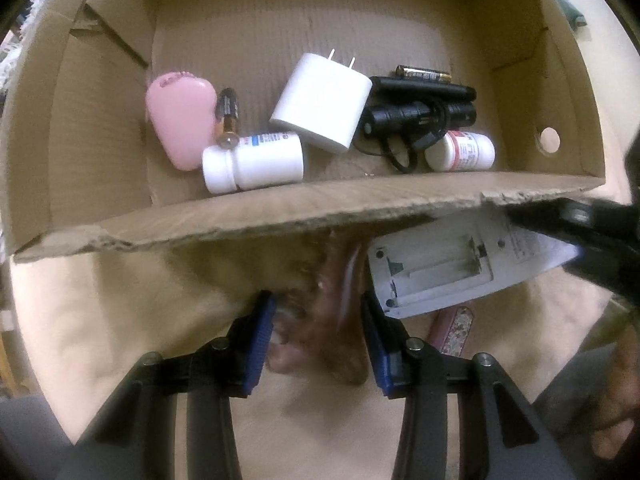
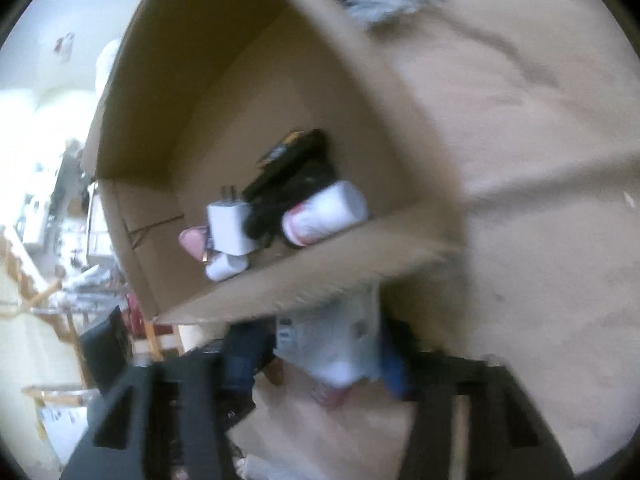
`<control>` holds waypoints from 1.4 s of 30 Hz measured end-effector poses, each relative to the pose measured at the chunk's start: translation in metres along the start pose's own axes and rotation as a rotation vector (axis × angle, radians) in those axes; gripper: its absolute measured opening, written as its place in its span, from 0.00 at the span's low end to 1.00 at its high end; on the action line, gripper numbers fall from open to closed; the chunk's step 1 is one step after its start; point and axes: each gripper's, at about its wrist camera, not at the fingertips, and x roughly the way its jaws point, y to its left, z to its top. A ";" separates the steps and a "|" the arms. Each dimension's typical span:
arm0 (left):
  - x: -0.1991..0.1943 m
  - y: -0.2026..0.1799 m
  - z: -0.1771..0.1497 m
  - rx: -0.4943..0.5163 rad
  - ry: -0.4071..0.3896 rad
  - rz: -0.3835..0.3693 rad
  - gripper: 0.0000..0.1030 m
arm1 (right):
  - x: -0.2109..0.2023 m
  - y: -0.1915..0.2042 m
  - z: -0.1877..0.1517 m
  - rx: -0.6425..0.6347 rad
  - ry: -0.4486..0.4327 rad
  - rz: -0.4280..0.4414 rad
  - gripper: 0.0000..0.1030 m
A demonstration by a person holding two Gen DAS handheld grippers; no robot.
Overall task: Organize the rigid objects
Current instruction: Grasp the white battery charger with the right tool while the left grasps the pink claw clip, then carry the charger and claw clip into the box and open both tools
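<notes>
So the cardboard box (image 1: pixel 280 216) sat on a beige cloth (image 1: pixel 120 320) with its torn near wall facing the person, and a small pile of stuff was already inside it. From the left wrist view I could make out a pink case (image 1: pixel 178 120) on the left, a battery (image 1: pixel 227 118) lying just beside it, a white pill bottle (image 1: pixel 252 162) on its side near the front wall, and a white plug adapter (image 1: pixel 322 108) leaning in the middle with its prongs pointing away. To the right of that was a black flashlight (image 1: pixel 420 114) with a cord tangled around it, another battery (image 1: pixel 424 75) behind it, and a second bottle with a red label (image 1: pixel 460 151) touching the cord.

The left gripper (image 1: pixel 318 340) hung just outside the box, blue pads spread apart with nothing between them, only a blurry brownish patch on the cloth underneath.

The right gripper (image 2: pixel 320 364) was clamped on a white remote (image 1: pixel 440 268), holding it just outside the front wall of the box, back side up with the battery bay uncovered. The right wrist view was pretty smeared, but the remote (image 2: pixel 332 344) showed pinched between the blue pads right under the box edge. A small floral tin (image 1: pixel 454 330) lay on the cloth below the remote.
</notes>
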 end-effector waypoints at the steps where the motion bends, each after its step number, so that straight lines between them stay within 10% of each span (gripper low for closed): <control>1: -0.002 0.001 0.000 -0.001 0.000 0.002 0.38 | 0.006 0.000 0.001 -0.003 0.005 -0.001 0.33; 22: -0.125 0.027 -0.023 -0.114 -0.188 0.008 0.37 | -0.078 0.059 -0.044 -0.154 -0.117 0.023 0.22; 23: -0.134 0.025 -0.023 -0.118 -0.208 0.013 0.34 | -0.087 0.064 -0.041 -0.163 -0.145 0.034 0.22; 24: -0.139 0.027 -0.021 -0.117 -0.228 0.003 0.05 | -0.093 0.071 -0.038 -0.169 -0.165 0.040 0.22; 34: -0.149 0.038 0.011 -0.106 -0.250 -0.036 0.02 | -0.114 0.101 -0.009 -0.222 -0.241 0.044 0.22; 36: -0.132 0.049 0.007 -0.119 -0.206 -0.011 0.14 | -0.112 0.094 -0.011 -0.225 -0.231 0.047 0.22; 39: -0.104 0.069 -0.004 -0.135 -0.119 0.033 0.74 | -0.099 0.079 -0.013 -0.211 -0.205 0.054 0.22; 42: -0.083 0.095 -0.017 -0.199 -0.054 0.109 0.75 | -0.080 0.062 -0.014 -0.186 -0.181 0.054 0.22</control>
